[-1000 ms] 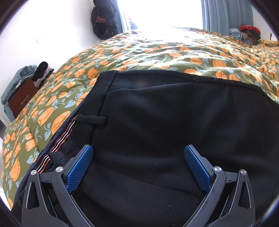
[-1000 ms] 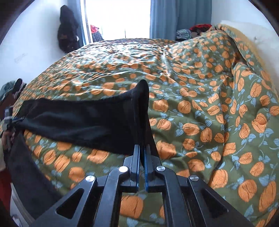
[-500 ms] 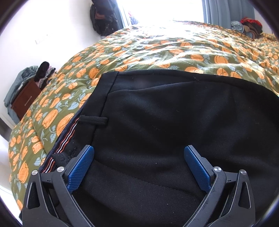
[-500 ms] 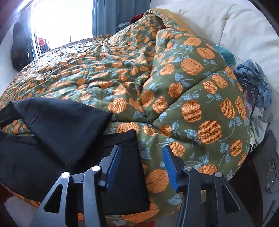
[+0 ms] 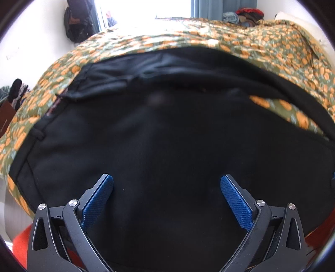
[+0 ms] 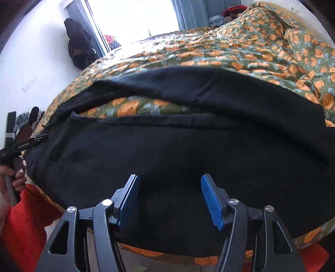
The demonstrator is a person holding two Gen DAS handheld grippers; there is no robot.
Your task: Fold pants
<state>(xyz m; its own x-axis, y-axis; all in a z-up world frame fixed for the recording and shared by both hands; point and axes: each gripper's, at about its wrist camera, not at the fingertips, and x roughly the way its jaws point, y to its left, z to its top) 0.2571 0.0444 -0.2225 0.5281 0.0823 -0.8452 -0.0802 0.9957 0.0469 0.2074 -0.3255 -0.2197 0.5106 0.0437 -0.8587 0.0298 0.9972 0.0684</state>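
Black cloth fills nearly everything up close: the pants lie spread across the near edge of the bed, and both claws hang just over them. The left gripper is released, its blue pads standing wide apart with nothing between them but the dark fabric below. The right gripper is likewise let go, its fingers spread over the near hem of the cloth, gripping nothing. At the left edge of the right wrist view, a hand around the other tool's handle can be seen beside the red-orange garment the person wears.

A little farther in, one leg lies doubled over the other, though not squarely: a sliver of the orange-and-green quilt shows through the gap between the two black layers. The waistband sits at the left, with a belt loop on it.

I would judge the lengthwise fold laid down and the crosswise fold not yet begun. The next move, I think, wants each claw to close on an edge: one at the waistband end, one at the cuff end, after tidying that gap so the legs stack evenly.

Far off, the quilt runs to a bright window, with dark clothing hanging by it.
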